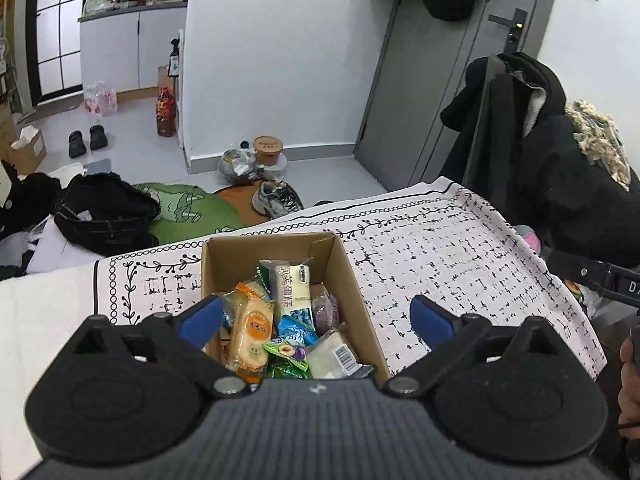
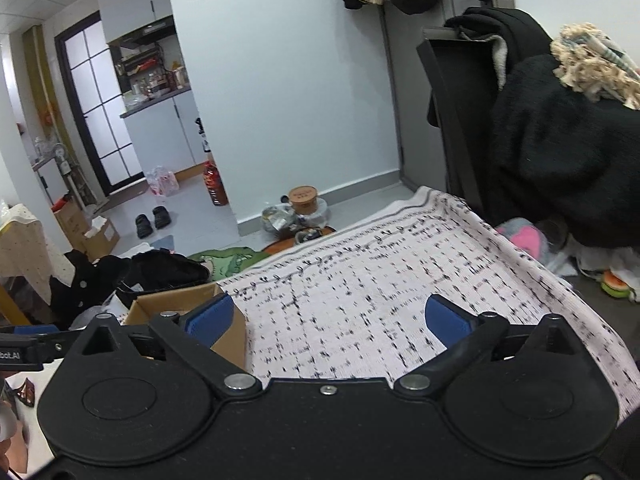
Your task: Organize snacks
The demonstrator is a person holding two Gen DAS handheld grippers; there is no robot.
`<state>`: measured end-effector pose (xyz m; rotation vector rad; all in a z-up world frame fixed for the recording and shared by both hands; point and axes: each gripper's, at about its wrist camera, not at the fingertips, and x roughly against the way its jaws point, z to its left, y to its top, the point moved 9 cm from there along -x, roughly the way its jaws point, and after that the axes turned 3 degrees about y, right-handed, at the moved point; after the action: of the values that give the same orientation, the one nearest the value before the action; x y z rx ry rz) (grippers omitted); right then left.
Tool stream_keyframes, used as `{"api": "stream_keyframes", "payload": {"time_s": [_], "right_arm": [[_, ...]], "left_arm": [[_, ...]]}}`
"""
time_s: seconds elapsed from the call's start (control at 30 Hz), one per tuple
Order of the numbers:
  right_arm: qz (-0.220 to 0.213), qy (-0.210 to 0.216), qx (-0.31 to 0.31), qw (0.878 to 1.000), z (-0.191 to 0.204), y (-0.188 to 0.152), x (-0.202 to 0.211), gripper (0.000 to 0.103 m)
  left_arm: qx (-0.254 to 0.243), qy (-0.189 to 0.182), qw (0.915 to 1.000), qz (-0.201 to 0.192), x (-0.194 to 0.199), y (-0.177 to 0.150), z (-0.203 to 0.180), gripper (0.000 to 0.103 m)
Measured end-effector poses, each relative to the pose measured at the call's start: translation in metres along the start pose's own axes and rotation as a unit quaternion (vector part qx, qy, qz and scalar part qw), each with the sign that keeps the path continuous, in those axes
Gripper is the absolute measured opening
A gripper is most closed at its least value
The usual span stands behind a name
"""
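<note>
The left gripper hung over a cardboard box with its blue-padded jaws spread wide and nothing between them. The box stood open on a white cloth printed with small black marks and a leafy border, near the cloth's left part. Inside the box lay a heap of snacks: a white packet leaning against the far side, an orange-and-yellow packet of round crackers at the left, a blue wrapper in the middle, a small green one below it, and a pale packet with a barcode at the near right. A purple piece sat beside the white packet, though it was too small to tell what it was.

The right gripper was likewise released, its jaws fully apart and empty. It pointed at the bare stretch of cloth to the right of the box, whose corner showed just behind its left pad. No snack lay on that stretch of cloth.

Beyond the cloth, a chair draped with black clothes stood at the right, and on the floor were a sneaker, a green mat and a pair of black shoes.
</note>
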<state>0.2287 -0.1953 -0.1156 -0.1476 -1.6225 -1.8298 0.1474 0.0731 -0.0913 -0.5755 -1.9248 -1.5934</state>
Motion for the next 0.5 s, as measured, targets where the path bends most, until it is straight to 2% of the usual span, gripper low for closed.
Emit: {"api": "stream_keyframes", "payload": {"time_s": [0.5], "right_arm": [[0.002, -0.050, -0.006, 0.999, -0.002, -0.027, 0.021, 0.103]], "left_arm": [[-0.009, -0.011, 0.9999, 0.000, 0.012, -0.023, 0.007, 0.101]]}}
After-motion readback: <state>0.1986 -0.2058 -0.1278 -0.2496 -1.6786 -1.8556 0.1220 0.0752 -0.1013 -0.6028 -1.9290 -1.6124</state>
